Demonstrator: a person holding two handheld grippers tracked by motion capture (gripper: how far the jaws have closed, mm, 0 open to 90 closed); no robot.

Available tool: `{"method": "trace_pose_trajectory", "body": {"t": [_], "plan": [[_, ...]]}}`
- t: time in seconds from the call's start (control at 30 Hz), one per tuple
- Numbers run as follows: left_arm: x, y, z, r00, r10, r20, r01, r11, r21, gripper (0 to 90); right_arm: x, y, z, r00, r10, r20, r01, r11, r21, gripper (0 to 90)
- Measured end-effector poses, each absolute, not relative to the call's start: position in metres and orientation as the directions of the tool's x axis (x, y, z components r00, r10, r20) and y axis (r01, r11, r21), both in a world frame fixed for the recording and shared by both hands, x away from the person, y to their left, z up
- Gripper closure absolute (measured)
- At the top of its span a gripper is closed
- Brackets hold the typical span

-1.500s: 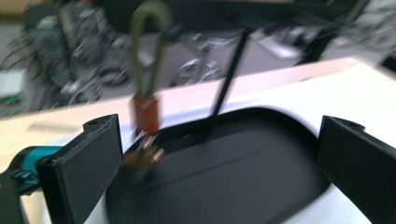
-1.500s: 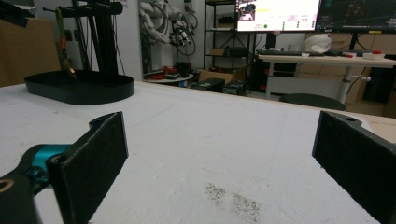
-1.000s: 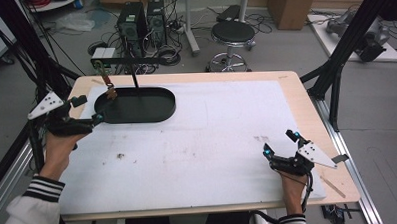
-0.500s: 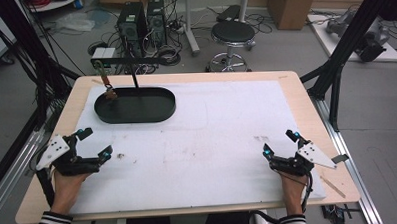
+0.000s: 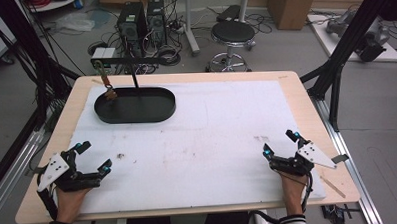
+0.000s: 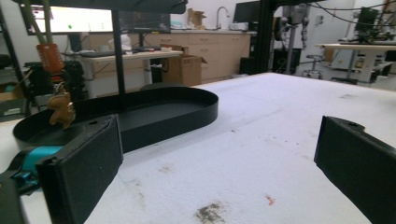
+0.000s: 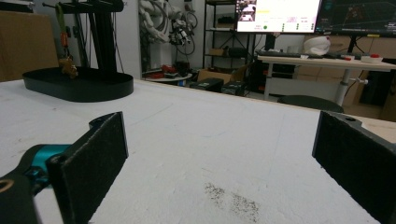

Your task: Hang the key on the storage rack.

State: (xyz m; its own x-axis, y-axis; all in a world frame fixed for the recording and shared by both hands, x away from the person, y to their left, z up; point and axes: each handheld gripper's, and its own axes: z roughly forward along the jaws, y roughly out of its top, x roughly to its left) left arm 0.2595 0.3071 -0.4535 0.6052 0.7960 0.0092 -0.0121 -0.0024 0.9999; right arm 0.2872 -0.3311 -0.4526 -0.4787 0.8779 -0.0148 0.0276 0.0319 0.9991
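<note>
the left gripper (image 5: pixel 92 158) and right gripper (image 5: pixel 279 143) are resting wide open and empty at the near table (image 5: pixel 212 131) edge; the small brown charm (image 5: pixel 109 93) is hanging from the stand (image 5: pixel 133 74), far ahead of the left gripper, so the hanging looks finished

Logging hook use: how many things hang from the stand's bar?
1. A small brown charm on a strap hangs from the bar's left end, over the black tray's left part. Nothing else hangs there.

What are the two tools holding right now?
Nothing. The left tool and the right tool both sit open on the table, jaws apart and empty.
</note>
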Motion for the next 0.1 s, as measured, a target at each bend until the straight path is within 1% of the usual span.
{"method": "trace_pose_trajectory", "body": {"t": [0.1], "plan": [[0.2602,0.3068,-0.4533,0.598,0.802,0.005,-0.005,-0.002,1.0,1.7,0.2871,-0.3312,-0.4526,-0.479,0.878,-0.015,0.027,0.032,0.999,2.4]]}}
